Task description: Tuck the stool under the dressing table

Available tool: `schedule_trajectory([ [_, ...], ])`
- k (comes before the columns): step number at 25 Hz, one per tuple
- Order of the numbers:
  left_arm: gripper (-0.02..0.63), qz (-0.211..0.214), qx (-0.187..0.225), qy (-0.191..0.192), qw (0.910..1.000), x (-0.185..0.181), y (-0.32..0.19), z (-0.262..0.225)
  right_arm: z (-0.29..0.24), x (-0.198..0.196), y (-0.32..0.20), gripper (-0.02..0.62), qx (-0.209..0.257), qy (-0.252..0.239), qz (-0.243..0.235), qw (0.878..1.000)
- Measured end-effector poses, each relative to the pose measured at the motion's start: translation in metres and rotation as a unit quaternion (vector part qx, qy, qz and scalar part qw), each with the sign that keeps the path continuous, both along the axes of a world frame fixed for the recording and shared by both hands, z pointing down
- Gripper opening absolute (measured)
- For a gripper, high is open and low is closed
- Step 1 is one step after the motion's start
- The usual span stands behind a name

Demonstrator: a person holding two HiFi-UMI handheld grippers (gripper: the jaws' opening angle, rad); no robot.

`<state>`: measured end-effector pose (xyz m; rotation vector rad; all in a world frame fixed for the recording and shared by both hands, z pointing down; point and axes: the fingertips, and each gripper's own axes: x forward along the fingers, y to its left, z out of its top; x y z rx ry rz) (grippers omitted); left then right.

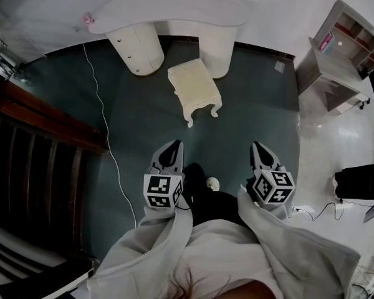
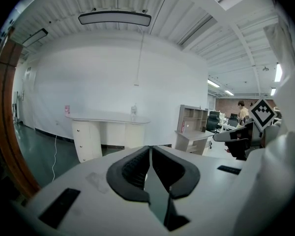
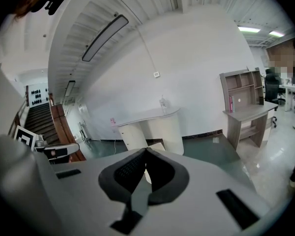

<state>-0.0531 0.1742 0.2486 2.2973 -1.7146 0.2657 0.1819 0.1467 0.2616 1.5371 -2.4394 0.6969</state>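
A cream stool [image 1: 195, 85] with curved legs stands on the dark green floor, in front of the white dressing table [image 1: 168, 11] that runs along the far wall. It sits just outside the gap between the table's two pedestals. Both grippers are held well short of it, near the person's body. My left gripper [image 1: 171, 149] is shut with nothing in it, and so is my right gripper [image 1: 259, 150]. The left gripper view shows the dressing table [image 2: 108, 118] ahead. In the right gripper view a corner of the stool [image 3: 156, 146] peeks above the shut jaws.
A white cable [image 1: 101, 114] trails across the floor left of the stool. A dark wooden bed frame [image 1: 37, 136] fills the left side. A grey shelved desk [image 1: 343, 55] stands at the right. A small round object [image 1: 212, 182] lies on the floor between the grippers.
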Motion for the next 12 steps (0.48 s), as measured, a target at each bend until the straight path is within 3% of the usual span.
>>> schedule_trajectory([
  [12,0.028,0.004,-0.021,-0.004,0.9998,0.003,-0.011,0.012,0.017,0.002,-0.004,0.052,-0.027,0.002,0.0,1.0],
])
